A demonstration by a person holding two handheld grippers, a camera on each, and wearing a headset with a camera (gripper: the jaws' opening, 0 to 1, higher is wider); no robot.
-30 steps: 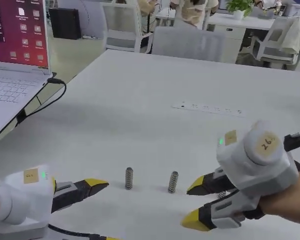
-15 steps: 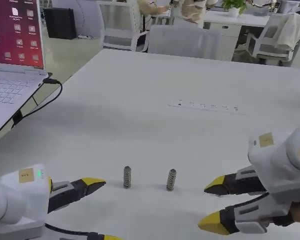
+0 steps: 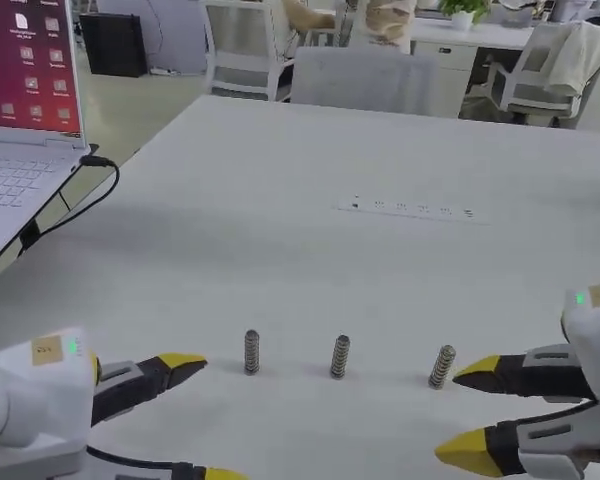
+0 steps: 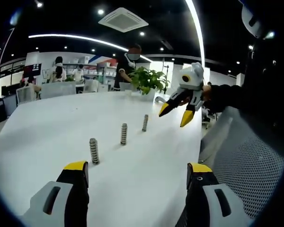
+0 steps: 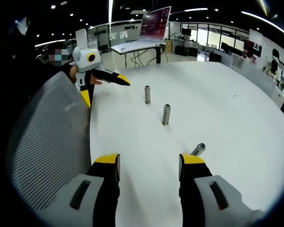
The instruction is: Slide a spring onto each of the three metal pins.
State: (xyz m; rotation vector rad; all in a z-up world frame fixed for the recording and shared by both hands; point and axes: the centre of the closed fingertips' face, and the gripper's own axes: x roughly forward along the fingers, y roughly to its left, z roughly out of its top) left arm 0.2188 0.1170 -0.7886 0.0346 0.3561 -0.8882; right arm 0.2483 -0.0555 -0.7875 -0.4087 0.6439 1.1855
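Three springs [image 3: 341, 356] stand in a row on the white surface [image 3: 310, 260]; the left tool [image 3: 215, 420] at 8 o'clock and the right tool [image 3: 450, 414] at 4 o'clock both gape empty

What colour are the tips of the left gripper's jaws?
Yellow, on black jaws of the left gripper; clearest in the left gripper view.

My left gripper [image 3: 202, 418] sits at the lower left of the head view, jaws spread apart; my right gripper [image 3: 460, 413], lower right, gapes likewise.
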